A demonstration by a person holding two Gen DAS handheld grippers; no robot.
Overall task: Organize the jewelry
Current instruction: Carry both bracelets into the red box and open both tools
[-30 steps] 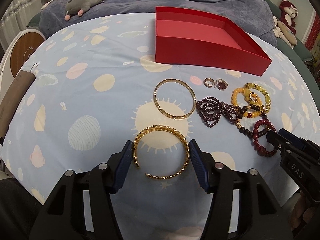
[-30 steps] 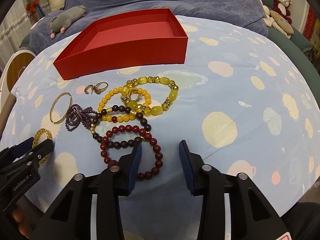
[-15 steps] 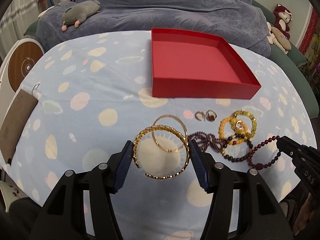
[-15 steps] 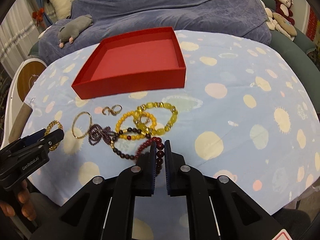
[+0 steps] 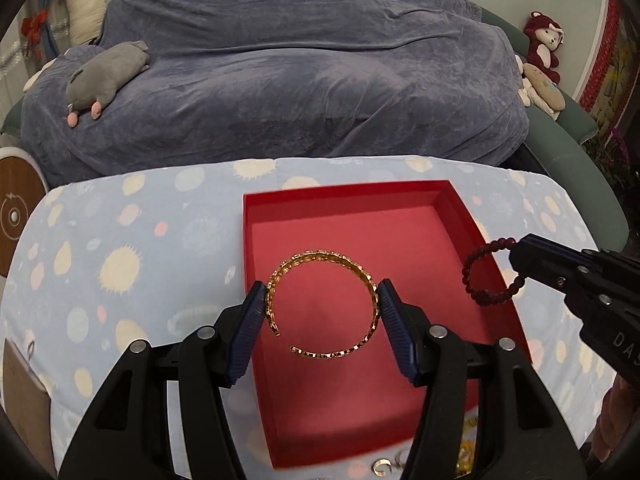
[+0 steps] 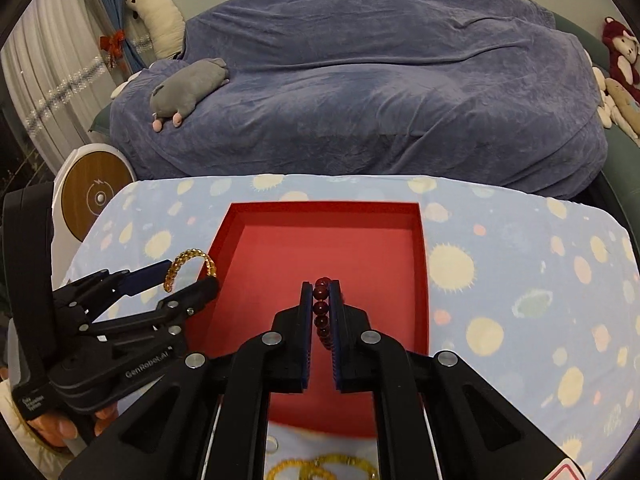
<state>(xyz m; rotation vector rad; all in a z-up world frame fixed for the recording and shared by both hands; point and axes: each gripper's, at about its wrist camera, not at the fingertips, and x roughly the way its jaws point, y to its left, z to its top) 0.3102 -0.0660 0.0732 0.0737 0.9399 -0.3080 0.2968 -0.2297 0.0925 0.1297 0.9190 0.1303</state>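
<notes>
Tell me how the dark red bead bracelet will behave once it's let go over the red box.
The dark red bead bracelet hangs as a loose loop from the right gripper, so it is probably floppy and will likely collapse into a heap. Its round beads may roll slightly, though the red box walls should contain them.

The left gripper (image 6: 191, 277) carries white lettering on its black body — "GenRobot.AI" along one arm; a smaller two-line label below it is too blurred to read. The right gripper (image 5: 516, 258) shows only "DAS" — cut off at the picture's edge.
</notes>
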